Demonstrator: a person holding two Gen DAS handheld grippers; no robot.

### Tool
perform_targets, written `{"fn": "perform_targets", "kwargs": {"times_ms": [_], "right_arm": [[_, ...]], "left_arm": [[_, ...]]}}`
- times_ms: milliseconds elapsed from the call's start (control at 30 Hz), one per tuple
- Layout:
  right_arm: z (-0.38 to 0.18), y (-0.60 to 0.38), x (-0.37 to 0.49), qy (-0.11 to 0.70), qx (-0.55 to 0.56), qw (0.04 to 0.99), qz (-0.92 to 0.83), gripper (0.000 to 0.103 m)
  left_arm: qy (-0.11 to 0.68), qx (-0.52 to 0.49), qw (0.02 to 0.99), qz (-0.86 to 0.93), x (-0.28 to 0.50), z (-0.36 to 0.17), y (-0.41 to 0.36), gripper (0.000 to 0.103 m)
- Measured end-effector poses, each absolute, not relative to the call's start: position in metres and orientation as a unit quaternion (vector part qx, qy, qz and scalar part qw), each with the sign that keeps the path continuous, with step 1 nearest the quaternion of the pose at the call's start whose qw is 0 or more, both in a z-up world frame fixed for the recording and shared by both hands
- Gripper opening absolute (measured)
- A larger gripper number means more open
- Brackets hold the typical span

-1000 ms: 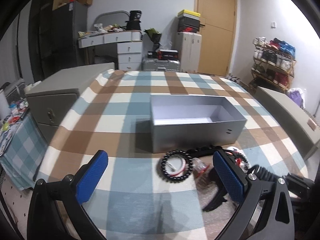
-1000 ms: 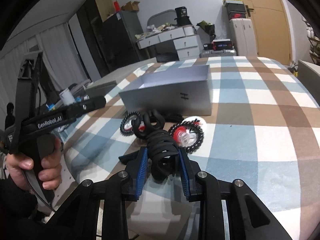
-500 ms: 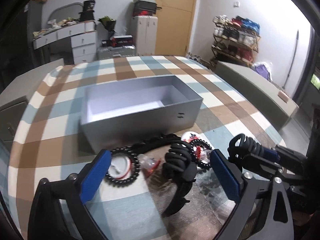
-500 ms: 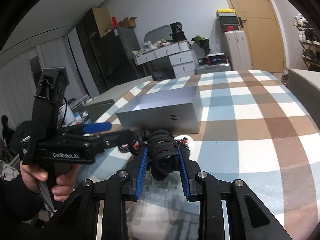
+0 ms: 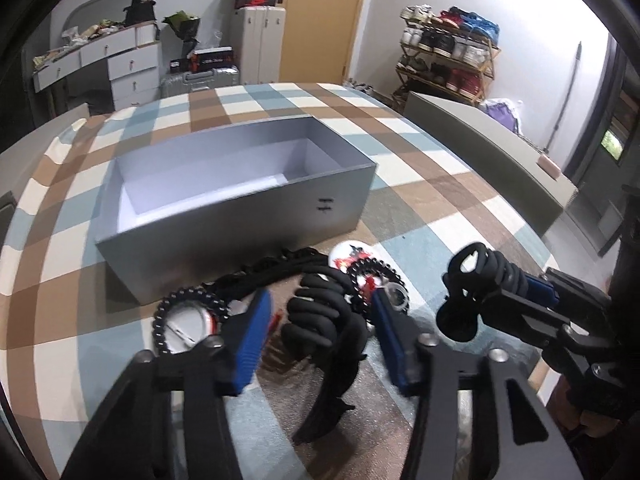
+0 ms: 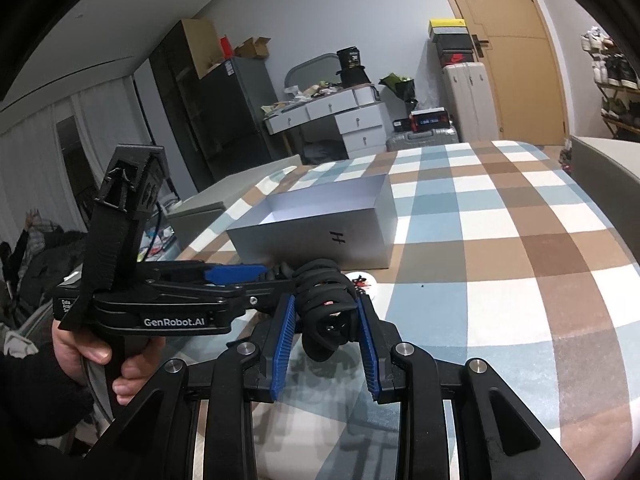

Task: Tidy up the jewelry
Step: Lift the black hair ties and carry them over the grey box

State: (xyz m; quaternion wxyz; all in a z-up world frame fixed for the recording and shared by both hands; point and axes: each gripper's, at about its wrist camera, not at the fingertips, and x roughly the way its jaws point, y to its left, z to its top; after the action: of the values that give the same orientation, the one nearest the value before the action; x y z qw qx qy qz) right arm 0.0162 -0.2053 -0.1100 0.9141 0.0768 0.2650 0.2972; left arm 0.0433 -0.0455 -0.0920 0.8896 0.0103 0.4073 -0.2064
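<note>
Two fingers sets: right gripper (image 6: 326, 320) clamped on black coil (image 6: 326, 308), left gripper (image 5: 320, 328) closing, ungripped.

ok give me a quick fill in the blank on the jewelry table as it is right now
1. The right gripper is shut on a coiled band whose colour is ___.
2. The grey box on the checked cloth stands open, with no ___ on it.
3. The beaded bracelet in front of the box lies around a round disc whose colour is ___.

Missing words: black; lid; white
</note>
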Motion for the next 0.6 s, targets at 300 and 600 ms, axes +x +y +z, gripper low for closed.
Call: {"fn": "perform_targets", "kwargs": {"times_ms": [300,600], "right_arm": [[-0.11,-0.208,0.02,0.271,0.081,0.911,0.299,0.029],[-0.101,-0.209,0.019,0.262,0.086,0.912,0.303,0.029]], "left_arm": [[0.392,0.033,0.895,-0.212,0.036,-0.089,-0.05,0.026],[0.378,0.022,0.902,-0.208,0.035,-0.08,-0.042,0.026]]}}
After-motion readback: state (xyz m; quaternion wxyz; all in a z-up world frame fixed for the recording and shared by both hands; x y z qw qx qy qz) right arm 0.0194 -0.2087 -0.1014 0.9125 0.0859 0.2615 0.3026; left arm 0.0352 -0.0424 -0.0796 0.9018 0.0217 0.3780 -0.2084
